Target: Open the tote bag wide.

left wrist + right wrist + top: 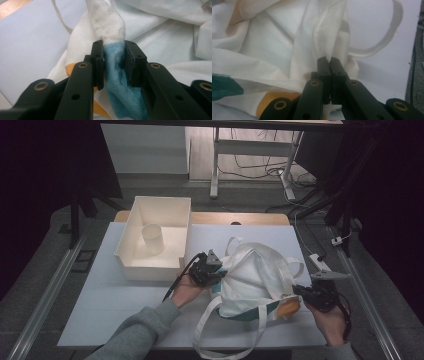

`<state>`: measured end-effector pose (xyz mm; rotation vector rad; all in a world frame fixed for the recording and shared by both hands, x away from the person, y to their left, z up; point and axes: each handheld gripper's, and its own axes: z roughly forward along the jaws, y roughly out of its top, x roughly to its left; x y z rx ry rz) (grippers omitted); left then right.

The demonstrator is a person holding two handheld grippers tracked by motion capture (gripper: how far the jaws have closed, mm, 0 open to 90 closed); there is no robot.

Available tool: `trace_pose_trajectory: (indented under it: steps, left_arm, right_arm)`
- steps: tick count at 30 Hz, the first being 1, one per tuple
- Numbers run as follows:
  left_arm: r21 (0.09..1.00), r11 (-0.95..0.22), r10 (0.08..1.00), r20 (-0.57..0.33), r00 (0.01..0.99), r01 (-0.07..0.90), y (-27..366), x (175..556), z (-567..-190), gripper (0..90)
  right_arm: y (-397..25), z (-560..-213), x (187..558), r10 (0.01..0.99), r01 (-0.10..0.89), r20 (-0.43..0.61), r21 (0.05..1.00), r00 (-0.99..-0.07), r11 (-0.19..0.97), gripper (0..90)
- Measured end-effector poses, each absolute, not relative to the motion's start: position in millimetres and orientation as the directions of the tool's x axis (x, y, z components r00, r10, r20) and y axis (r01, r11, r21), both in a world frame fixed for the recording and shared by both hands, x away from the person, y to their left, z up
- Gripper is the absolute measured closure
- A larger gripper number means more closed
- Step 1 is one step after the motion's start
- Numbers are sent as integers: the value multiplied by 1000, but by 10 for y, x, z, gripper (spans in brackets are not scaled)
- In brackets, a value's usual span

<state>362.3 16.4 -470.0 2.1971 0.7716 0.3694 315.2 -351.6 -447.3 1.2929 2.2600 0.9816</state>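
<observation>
High view: white cloth tote bag with teal and orange print (255, 282) lies crumpled on white tabletop (110, 305), stretched between both grippers, long axis left-right. Left gripper (216, 270) at bag's left edge, right gripper (299, 292) at right edge; neither nearer. White open plastic bin (131, 265) holding white cylindrical cup (152, 239) just behind left hand.

Left gripper view: jaws pinching bunched teal-and-white fabric, soft, coarse weave, fold standing upright.

Right gripper view: jaws pressed together on stitched white hem; looped strap (384, 45) beyond.
</observation>
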Motion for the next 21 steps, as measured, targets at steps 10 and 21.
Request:
trace_pose_trajectory:
  steps: [10, 21]
  left_arm:
    - [735, -523, 636, 0, 772, 431, 185, 3668, -4757, 702]
    - [729, -516, 639, -23, 769, 450, 225, 3681, -4823, 700]
  right_arm:
    - [-3749, -4668, 3169, 869, 656, 124, 709, -479, 260, 876]
    - [-3785, -4650, 3151, 865, 644, 110, 715, -489, 273, 876]
